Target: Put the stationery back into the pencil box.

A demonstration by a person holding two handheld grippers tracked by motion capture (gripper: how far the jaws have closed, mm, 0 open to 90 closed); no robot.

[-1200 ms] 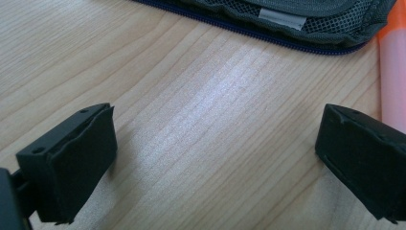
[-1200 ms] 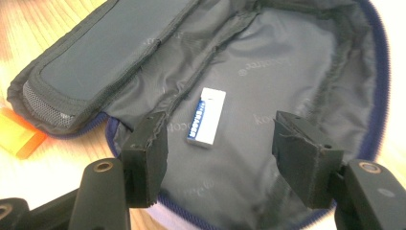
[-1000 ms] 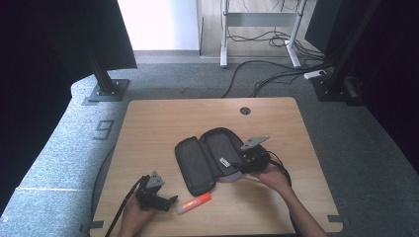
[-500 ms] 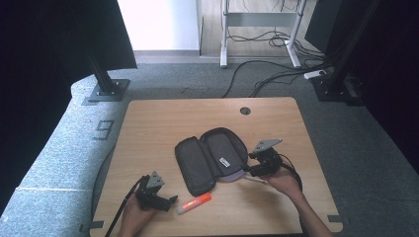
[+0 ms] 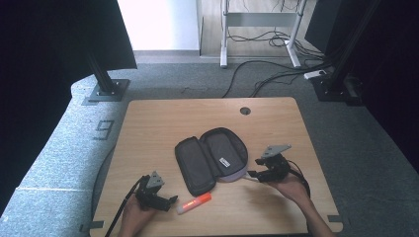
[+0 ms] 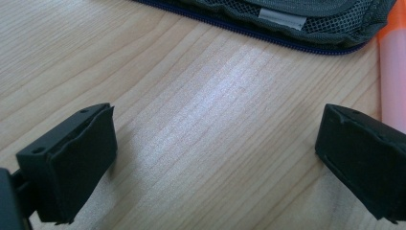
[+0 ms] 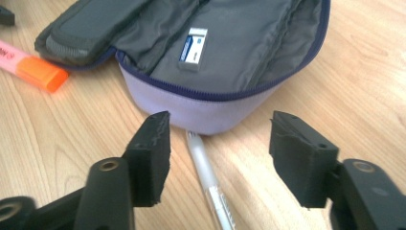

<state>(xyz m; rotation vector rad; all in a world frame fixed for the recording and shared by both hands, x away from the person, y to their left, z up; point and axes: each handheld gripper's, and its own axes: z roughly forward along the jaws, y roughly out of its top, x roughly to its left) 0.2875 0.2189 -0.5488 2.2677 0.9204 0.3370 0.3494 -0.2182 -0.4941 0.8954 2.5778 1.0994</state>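
An open dark grey pencil case [image 5: 211,159] with a lilac outer shell lies in the middle of the wooden table [image 5: 158,123]; a small white label [image 7: 193,45] shows inside it. My right gripper [image 5: 258,174] stands open just right of the case. Between its jaws on the table lies a silver pen [image 7: 210,187], its far end tucked under the case. An orange highlighter [image 5: 194,203] lies near the front edge. My left gripper [image 5: 167,202] is open over bare wood, with the highlighter [image 6: 393,81] beside its right jaw and the case's edge [image 6: 306,24] beyond.
A round cable hole [image 5: 245,110] sits at the table's far side. Black stands [image 5: 104,84] and cables [image 5: 276,74] are on the carpet behind the table. Bare wood spans the far and left parts of the table.
My right gripper has drawn back to the right, away from the case's edge, and stands open over the pen. The left gripper has barely moved.
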